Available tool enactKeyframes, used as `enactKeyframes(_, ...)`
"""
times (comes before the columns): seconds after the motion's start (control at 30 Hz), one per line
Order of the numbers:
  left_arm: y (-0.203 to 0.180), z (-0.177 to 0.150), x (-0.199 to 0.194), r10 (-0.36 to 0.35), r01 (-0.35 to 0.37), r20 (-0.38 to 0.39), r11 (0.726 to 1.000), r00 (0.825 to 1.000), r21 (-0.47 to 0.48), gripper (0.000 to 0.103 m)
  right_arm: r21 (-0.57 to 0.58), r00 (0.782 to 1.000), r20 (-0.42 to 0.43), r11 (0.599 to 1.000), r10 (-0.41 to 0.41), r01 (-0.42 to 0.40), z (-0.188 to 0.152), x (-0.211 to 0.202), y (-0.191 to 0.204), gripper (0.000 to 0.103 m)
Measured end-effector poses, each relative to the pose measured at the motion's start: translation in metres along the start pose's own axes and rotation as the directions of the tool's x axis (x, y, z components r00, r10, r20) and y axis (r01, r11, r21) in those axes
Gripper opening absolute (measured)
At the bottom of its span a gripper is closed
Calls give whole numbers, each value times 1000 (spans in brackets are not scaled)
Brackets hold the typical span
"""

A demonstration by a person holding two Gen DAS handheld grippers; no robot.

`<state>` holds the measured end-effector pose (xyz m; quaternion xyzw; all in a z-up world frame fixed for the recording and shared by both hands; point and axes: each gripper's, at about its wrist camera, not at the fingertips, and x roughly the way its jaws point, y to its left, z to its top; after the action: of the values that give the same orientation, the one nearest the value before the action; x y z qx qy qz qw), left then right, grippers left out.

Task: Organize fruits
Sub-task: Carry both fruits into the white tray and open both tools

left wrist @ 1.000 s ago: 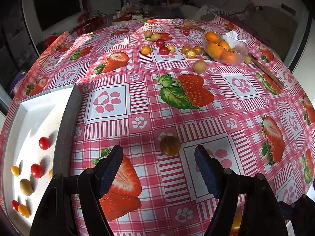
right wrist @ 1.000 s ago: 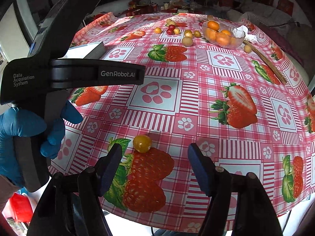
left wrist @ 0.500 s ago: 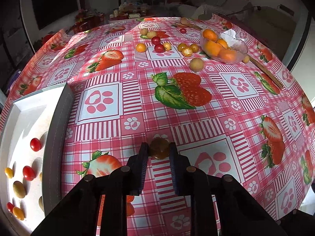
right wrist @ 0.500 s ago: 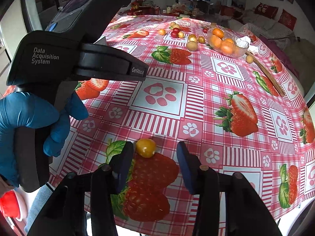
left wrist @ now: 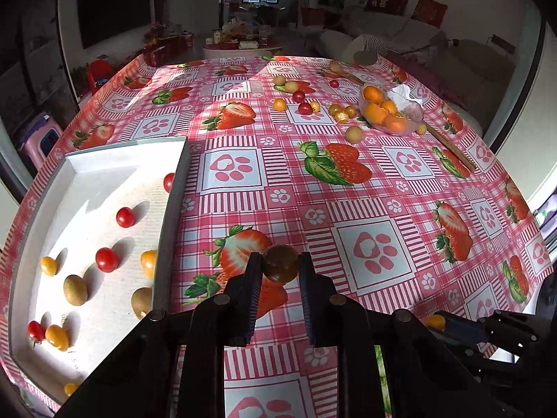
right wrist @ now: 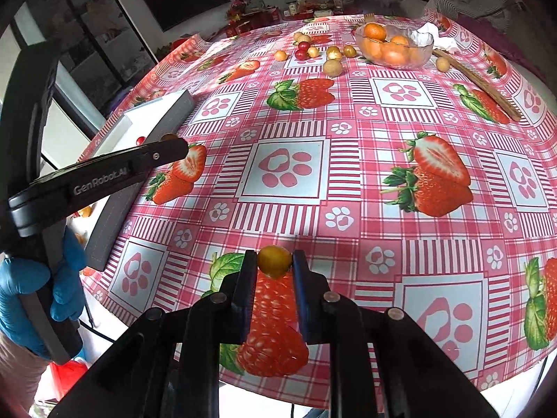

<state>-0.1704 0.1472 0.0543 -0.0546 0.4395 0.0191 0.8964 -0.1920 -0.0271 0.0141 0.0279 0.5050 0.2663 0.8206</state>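
- Your left gripper (left wrist: 280,266) was spread wide a second ago; its fingers are now clenched on the dark brownish fruit (left wrist: 280,264), carried above the counter (left wrist: 348,188).
- Your right gripper (right wrist: 274,263) has likewise closed, grasping the yellow cherry tomato (right wrist: 274,261), apparently just clear of the cloth.
- Both picks appear secured. The white tray (left wrist: 174,188), at 10 o'clock of the left gripper, already holds sorted fruits; judged next: carry both there.
- More fruits remain at 12 o'clock beside the glass bowl (left wrist: 414,118).
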Motion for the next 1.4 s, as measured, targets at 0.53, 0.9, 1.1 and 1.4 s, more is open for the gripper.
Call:
enactKeyframes(0.53,98,-43,-64,131,-123,47,981,990,-149,23,-61,996,-15,994,87,-87,25,-3,46,22)
enactKeyframes(0.9,164,-46,-57,228,-220,10,947,974,-233,23,-172,989,-41,974,140,-145,71,13,110,22)
enactKeyframes(1.1,182,-23,-50,225,-215,14,945,974,-245,23,-225,987,-55,961,151,-160,102,31,144,22)
enactKeyframes(1.4,191,29,-8,237,-241,-44,952,970,-187,23,-269,986,-108,950,130,-155,155,88,183,22)
